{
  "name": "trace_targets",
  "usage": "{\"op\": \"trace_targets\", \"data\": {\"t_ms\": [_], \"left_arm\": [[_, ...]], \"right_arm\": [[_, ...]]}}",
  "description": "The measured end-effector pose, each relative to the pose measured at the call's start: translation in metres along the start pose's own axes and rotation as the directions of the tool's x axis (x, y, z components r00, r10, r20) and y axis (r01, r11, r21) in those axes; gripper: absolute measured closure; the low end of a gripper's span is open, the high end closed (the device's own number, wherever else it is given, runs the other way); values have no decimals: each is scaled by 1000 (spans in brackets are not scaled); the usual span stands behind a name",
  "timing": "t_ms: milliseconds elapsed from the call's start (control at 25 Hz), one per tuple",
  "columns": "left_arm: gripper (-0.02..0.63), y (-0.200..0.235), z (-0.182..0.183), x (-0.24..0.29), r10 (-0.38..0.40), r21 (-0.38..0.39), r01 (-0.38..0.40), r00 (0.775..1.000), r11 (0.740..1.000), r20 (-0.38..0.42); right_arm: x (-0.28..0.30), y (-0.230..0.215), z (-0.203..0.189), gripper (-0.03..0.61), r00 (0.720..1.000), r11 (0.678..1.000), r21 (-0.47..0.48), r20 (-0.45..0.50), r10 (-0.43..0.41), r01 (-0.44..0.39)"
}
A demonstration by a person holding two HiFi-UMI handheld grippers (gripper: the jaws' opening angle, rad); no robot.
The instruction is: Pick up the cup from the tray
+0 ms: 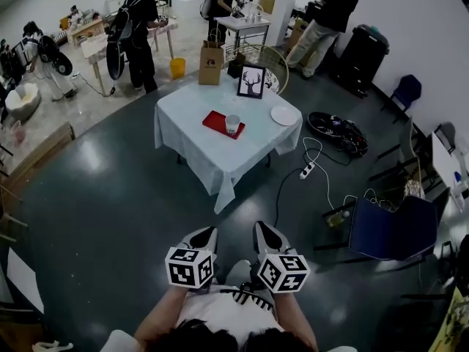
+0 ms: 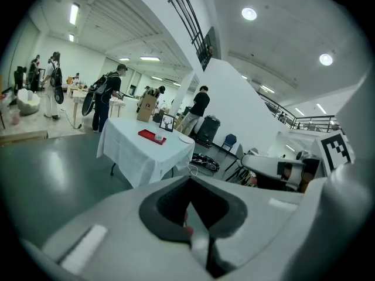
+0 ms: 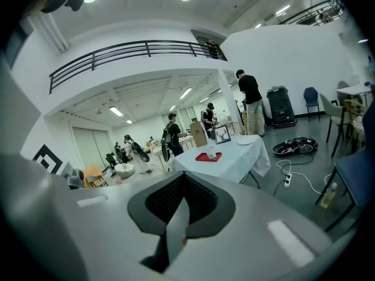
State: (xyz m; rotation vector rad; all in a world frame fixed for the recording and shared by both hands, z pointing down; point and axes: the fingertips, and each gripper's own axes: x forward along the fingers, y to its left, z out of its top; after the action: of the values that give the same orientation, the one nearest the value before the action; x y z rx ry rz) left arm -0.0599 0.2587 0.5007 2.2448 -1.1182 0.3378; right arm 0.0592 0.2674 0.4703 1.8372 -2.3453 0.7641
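Head view puts the cup (image 1: 232, 124) upright on the red tray (image 1: 215, 120), on the white-clothed worktop (image 1: 192, 112), far off and straight ahead. The left tongs (image 1: 209, 230) and right tongs (image 1: 261, 226) are pinched together and empty, neither clearly nearer. Bare dark floor (image 1: 110, 189) lies between; people work beyond.

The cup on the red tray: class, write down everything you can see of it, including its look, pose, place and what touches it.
The cup is small and whitish, perhaps paper or plastic. Any print on it is too small to tell. It stands upright, mouth up, on a flat red tray, toward the end nearer the white plate. The tray lies on a table draped in a white cloth. Only the tray touches the cup.
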Motion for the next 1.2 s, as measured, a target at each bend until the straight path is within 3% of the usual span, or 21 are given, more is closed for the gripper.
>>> {"op": "trace_targets", "data": {"t_ms": [480, 1200], "left_arm": [[614, 10, 4, 10, 7, -25, -7, 1000, 1000, 0], [614, 58, 55, 83, 61, -57, -62, 998, 996, -33]], "right_arm": [[14, -11, -3, 552, 1000, 1000, -2, -18, -18, 17], [118, -42, 32, 552, 997, 1000, -3, -74, 13, -14]]}}
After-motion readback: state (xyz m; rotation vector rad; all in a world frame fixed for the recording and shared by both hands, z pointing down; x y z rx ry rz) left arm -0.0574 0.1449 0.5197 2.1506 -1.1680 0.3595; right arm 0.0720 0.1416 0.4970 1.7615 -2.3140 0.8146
